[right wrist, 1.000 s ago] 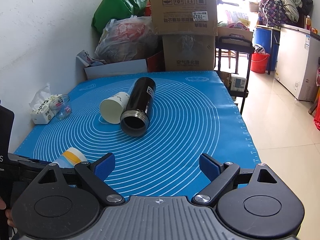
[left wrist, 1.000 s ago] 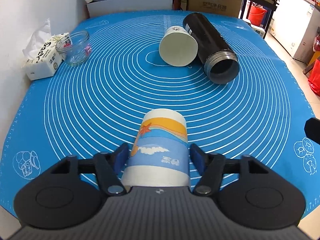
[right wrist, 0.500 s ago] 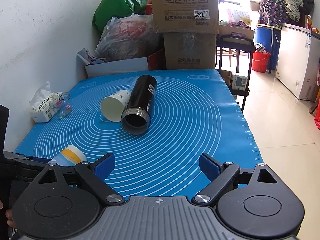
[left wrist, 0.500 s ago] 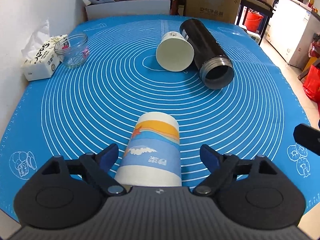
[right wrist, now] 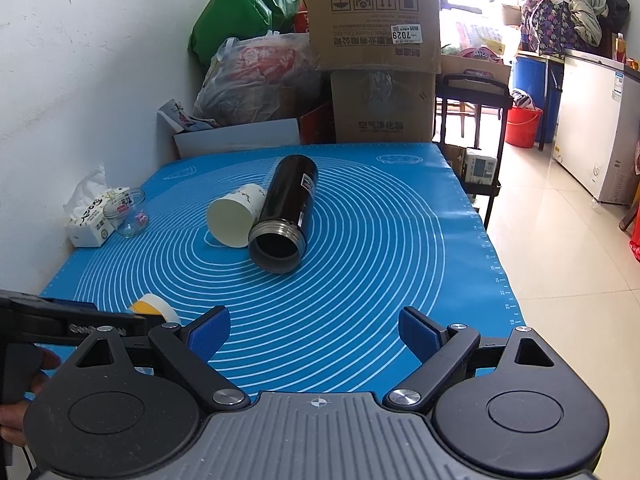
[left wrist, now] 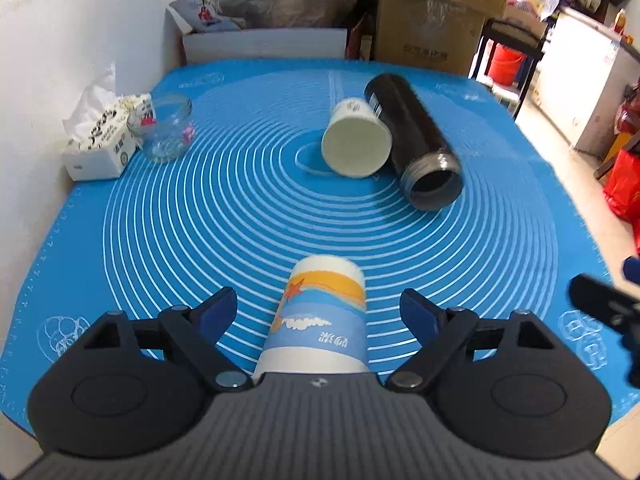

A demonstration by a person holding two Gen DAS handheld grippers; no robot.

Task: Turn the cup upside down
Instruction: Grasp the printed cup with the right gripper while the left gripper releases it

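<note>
A paper cup [left wrist: 320,316] with a blue, orange and white seaside print stands upside down on the blue mat [left wrist: 200,216], narrow base up. My left gripper [left wrist: 320,312] is open, its blue pads either side of the cup and clear of it. The cup's top shows in the right wrist view [right wrist: 154,307], behind the left gripper's arm. My right gripper [right wrist: 316,336] is open and empty over the mat's front edge. A plain white cup [left wrist: 356,148] lies on its side mid-mat.
A black thermos flask [left wrist: 416,144] lies on its side against the white cup. A glass jar [left wrist: 166,132] and a tissue pack [left wrist: 100,144] sit at the left by the wall. Cardboard boxes [right wrist: 376,60] and bags stand behind the table.
My left gripper has opened from around the printed cup and drawn back a little. The cup stays standing upside down. The right gripper has hardly moved.
</note>
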